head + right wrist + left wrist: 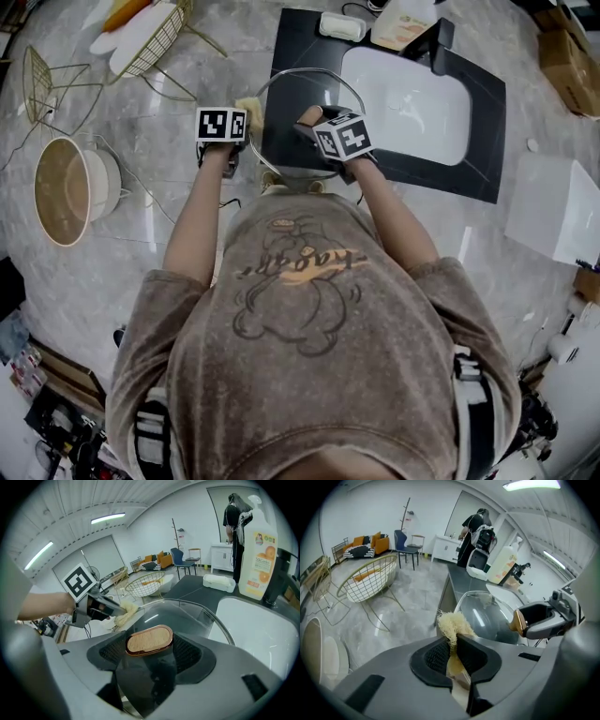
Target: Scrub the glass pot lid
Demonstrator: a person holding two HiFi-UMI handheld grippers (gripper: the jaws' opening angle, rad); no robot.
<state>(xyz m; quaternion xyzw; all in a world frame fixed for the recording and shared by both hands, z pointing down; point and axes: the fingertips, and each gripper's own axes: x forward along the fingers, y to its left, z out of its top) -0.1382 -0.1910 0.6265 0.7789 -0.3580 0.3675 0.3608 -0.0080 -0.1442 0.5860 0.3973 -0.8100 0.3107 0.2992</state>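
The glass pot lid is held tilted over the left edge of the black sink counter. My right gripper is shut on the lid's wooden knob, and the glass dome spreads out beyond the jaws. My left gripper is shut on a pale fibrous scrubber. In the head view the scrubber sits at the lid's left rim, just ahead of the left gripper. From the right gripper view the scrubber appears to touch the rim.
A white sink basin lies right of the lid, with a black faucet, a detergent bottle and a soap dish behind it. A wire basket and a wooden-lined pot stand on the left.
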